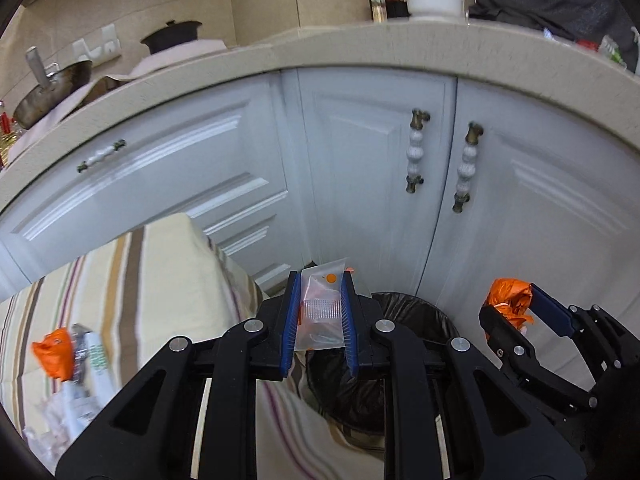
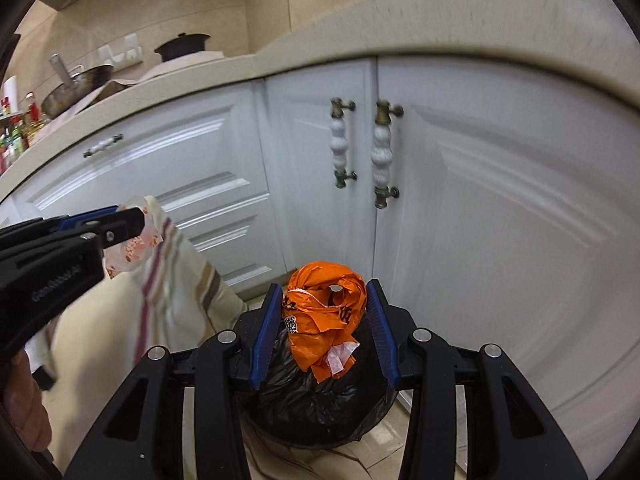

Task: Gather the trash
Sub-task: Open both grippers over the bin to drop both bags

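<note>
Left wrist view: my left gripper [image 1: 320, 312] clamps clear crinkly plastic packet [image 1: 322, 300] at frame centre; black-lined round trash bin [image 1: 412, 312] lies just lower right, beyond fingertips.

Right wrist view: my right gripper [image 2: 325, 320] pinches crumpled orange plastic bag [image 2: 326, 312], directly over bin [image 2: 304, 400]; right nearer drop.

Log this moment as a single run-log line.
left gripper: shut on clear wrapper | right gripper: shut on orange bag | both above bin | table trash remains
</note>
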Action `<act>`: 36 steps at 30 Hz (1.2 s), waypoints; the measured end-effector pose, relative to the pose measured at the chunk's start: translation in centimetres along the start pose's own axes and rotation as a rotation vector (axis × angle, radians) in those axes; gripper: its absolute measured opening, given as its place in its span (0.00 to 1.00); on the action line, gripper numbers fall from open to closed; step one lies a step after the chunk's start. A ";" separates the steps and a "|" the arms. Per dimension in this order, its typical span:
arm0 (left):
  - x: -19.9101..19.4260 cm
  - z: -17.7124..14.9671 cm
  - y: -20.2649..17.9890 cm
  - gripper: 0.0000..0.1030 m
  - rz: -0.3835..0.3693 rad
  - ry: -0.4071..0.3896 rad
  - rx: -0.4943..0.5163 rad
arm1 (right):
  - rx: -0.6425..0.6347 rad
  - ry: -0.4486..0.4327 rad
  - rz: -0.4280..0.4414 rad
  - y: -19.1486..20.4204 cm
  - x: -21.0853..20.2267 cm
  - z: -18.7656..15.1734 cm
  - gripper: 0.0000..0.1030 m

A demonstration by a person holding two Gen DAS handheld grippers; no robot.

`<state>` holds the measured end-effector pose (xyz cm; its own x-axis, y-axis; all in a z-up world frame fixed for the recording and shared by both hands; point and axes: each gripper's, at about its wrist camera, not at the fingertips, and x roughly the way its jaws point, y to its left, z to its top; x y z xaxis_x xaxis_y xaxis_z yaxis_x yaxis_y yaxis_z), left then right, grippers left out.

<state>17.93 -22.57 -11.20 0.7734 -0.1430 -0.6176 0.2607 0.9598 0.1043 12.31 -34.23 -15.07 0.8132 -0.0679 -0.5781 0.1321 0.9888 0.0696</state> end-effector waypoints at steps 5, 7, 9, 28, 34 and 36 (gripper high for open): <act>4.1 0.0 -1.2 0.20 0.014 0.048 0.011 | 0.018 0.025 -0.007 -0.9 3.0 -0.2 0.42; 5.7 -0.2 -1.5 0.26 0.025 0.068 0.017 | 0.021 0.037 -0.010 -1.1 4.1 -0.4 0.42; 6.9 -0.4 -1.5 0.32 0.033 0.089 0.015 | 0.023 0.044 -0.020 -1.3 5.1 -0.6 0.43; 4.0 0.6 -0.2 0.62 0.017 0.056 -0.007 | 0.034 0.022 -0.072 -1.5 2.6 0.4 0.56; -1.3 0.8 3.1 0.64 0.023 0.000 -0.024 | 0.015 -0.021 -0.046 1.0 -1.5 1.4 0.58; -3.1 0.2 4.9 0.64 0.037 -0.007 -0.035 | 0.000 -0.028 -0.024 2.3 -2.6 1.6 0.58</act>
<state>16.93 -17.45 -8.58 0.7863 -0.1087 -0.6082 0.2113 0.9724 0.0994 11.41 -32.01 -12.13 0.8256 -0.0952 -0.5562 0.1518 0.9868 0.0564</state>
